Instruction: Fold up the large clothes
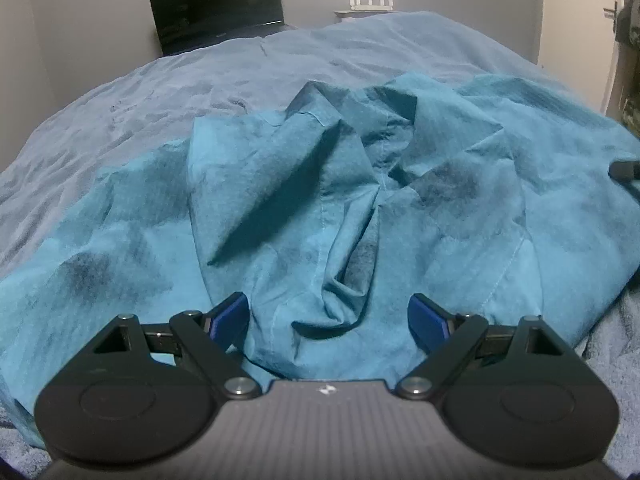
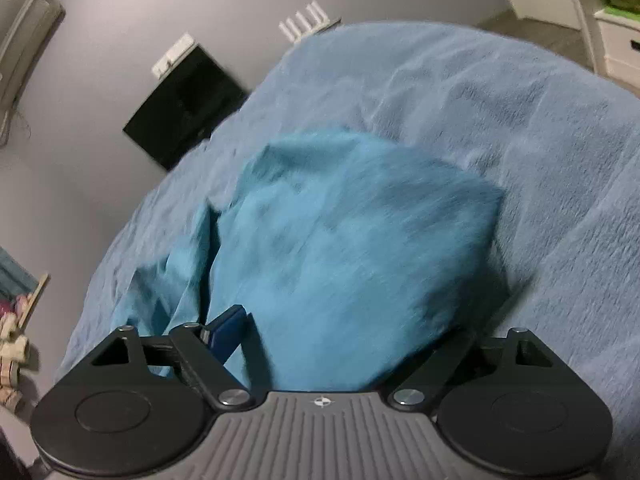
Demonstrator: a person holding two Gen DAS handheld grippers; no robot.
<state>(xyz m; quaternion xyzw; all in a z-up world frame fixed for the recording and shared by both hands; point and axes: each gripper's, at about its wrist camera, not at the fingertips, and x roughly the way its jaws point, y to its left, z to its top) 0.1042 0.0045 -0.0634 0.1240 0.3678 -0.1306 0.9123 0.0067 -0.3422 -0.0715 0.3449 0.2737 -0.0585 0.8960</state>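
A crumpled teal garment [image 1: 320, 200] lies in a heap on the blue-grey bedspread [image 1: 140, 92]. Its folds and seams run toward me, and dark blotches mark the fabric. My left gripper [image 1: 328, 318] hovers over the near edge of the garment. It is open, with the blue pads [image 1: 228, 316] wide apart and cloth lying loose between them. In the right wrist view the same garment [image 2: 340, 248] is blurred and bulges up between the jaws of my right gripper [image 2: 336, 338]. The left pad [image 2: 226, 332] stands clear of the cloth, and fabric covers the other finger.
Beyond the bed's far edge, a black screen [image 1: 216, 12] and a white router with antennas [image 1: 370, 0] stand against the grey wall. A door [image 1: 580, 20] is at the right. White shelves [image 2: 616, 44] and a pile of floor clutter [image 2: 16, 340] flank the bed.
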